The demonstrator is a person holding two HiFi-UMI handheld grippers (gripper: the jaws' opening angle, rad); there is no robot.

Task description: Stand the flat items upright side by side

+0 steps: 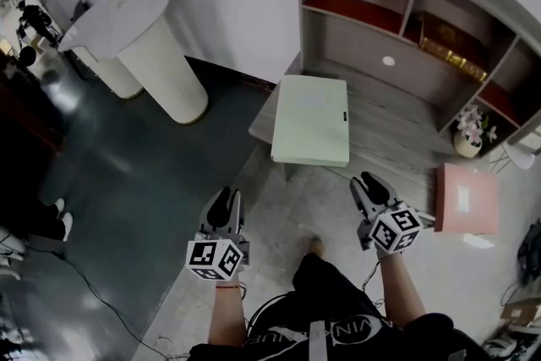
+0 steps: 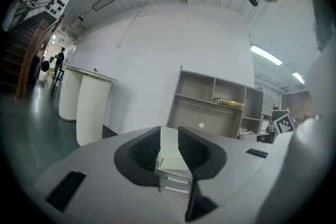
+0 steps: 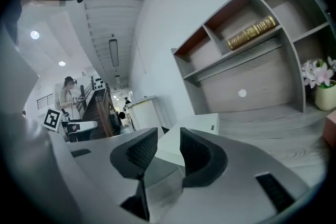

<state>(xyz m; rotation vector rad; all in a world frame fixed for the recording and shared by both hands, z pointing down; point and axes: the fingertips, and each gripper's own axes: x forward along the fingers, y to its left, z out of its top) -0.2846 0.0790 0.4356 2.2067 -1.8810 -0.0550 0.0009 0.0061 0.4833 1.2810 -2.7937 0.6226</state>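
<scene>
A pale green flat box (image 1: 310, 118) lies flat on the low grey platform (image 1: 397, 144) in front of the shelf unit (image 1: 359, 42). A pink flat box (image 1: 467, 197) lies at the right. A gold-brown book (image 1: 448, 42) lies flat in a shelf compartment. My left gripper (image 1: 226, 197) is short of the platform, open and empty; the green box (image 2: 169, 150) shows through its narrow gap (image 2: 169, 136). My right gripper (image 1: 369, 180) hovers near the platform's front edge between the two boxes. It (image 3: 169, 139) is open and empty, with the green box (image 3: 207, 123) ahead.
A vase of flowers (image 1: 467, 139) stands at the shelf's right end, close to the pink box. A white ribbed round counter (image 1: 156, 46) stands at the back left on the dark floor. Cables (image 1: 101, 300) trail on the floor near my feet. People stand far off at the left.
</scene>
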